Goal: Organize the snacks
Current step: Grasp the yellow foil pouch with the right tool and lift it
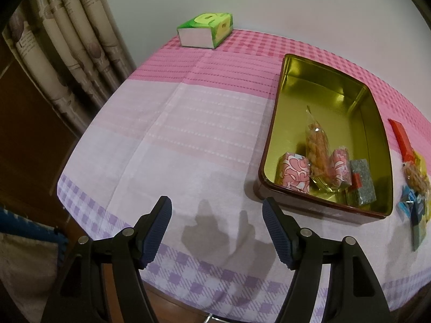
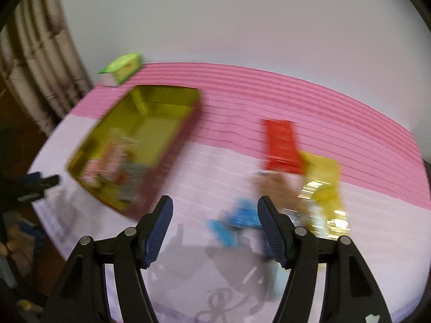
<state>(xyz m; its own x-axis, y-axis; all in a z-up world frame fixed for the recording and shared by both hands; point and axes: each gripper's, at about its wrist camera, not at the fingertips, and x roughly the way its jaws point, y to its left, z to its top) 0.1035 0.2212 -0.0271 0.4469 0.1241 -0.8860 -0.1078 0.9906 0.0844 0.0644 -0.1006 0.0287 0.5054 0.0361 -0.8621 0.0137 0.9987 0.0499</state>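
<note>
A gold-lined tin (image 1: pixel 285 134) with a dark red rim sits on the pink tablecloth. It holds two pink patterned packets (image 1: pixel 293 172), a clear bag of orange snacks (image 1: pixel 319 150) and a grey packet (image 1: pixel 362 185). My left gripper (image 1: pixel 216 230) is open and empty above the cloth, left of the tin. The right wrist view is blurred. There my right gripper (image 2: pixel 214 228) is open and empty, above a blue packet (image 2: pixel 237 220), with a red packet (image 2: pixel 281 146) and a yellow packet (image 2: pixel 323 188) beyond. The tin (image 2: pixel 172 150) lies at the left.
A green tissue box (image 1: pixel 206 29) stands at the table's far left corner by the wall. Curtains (image 1: pixel 67 48) hang at the left. More loose snacks (image 1: pixel 414 183) lie at the right of the tin. The table's near edge (image 1: pixel 188 293) is just below my left gripper.
</note>
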